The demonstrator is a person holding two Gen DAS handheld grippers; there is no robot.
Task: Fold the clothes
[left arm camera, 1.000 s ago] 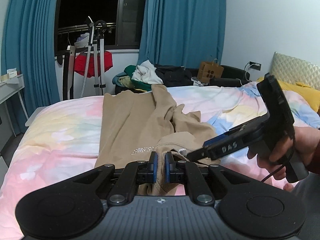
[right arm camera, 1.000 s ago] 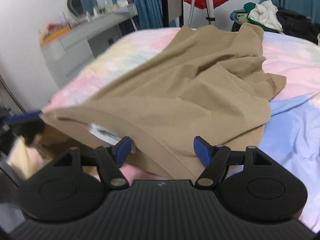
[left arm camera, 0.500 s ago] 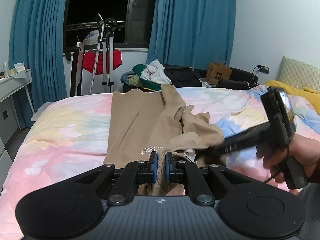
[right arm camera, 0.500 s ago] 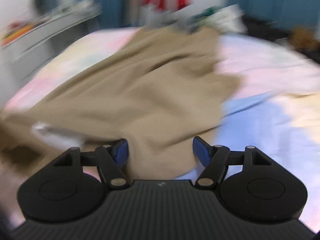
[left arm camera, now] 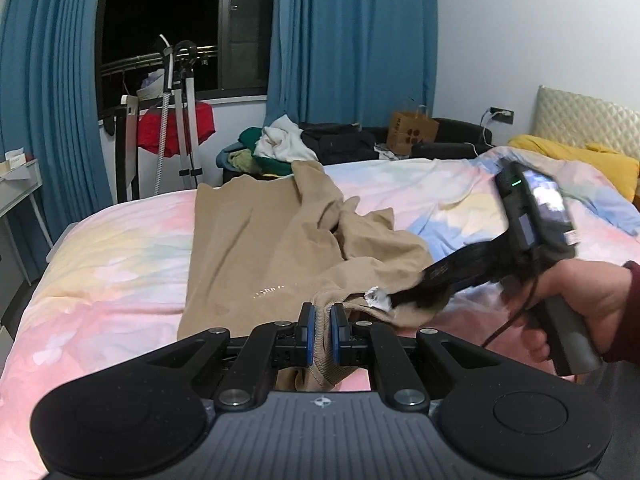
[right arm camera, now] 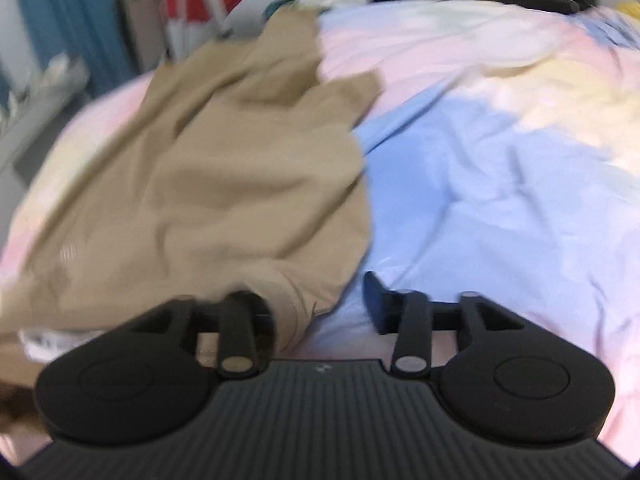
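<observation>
A tan shirt (left arm camera: 260, 248) lies crumpled on a pastel bedspread (left arm camera: 100, 264), its far sleeve bunched up. My left gripper (left arm camera: 320, 324) is shut on the shirt's ribbed collar at the near edge. My right gripper (left arm camera: 404, 300) comes in from the right beside the collar and its white label (left arm camera: 378, 300). In the blurred right wrist view the right gripper (right arm camera: 316, 304) is open, with the shirt's (right arm camera: 208, 168) collar edge draped over its left finger.
A pile of clothes (left arm camera: 280, 146) and a brown paper bag (left arm camera: 414, 132) sit beyond the bed's far edge. A stand with a red garment (left arm camera: 176, 132) is at the back left. A yellow pillow (left arm camera: 576, 160) lies at the right. A desk (left arm camera: 16, 184) stands at the left.
My right gripper has swung rightwards along the collar edge, open throughout. My left gripper stays shut on the collar and has shifted only slightly.
</observation>
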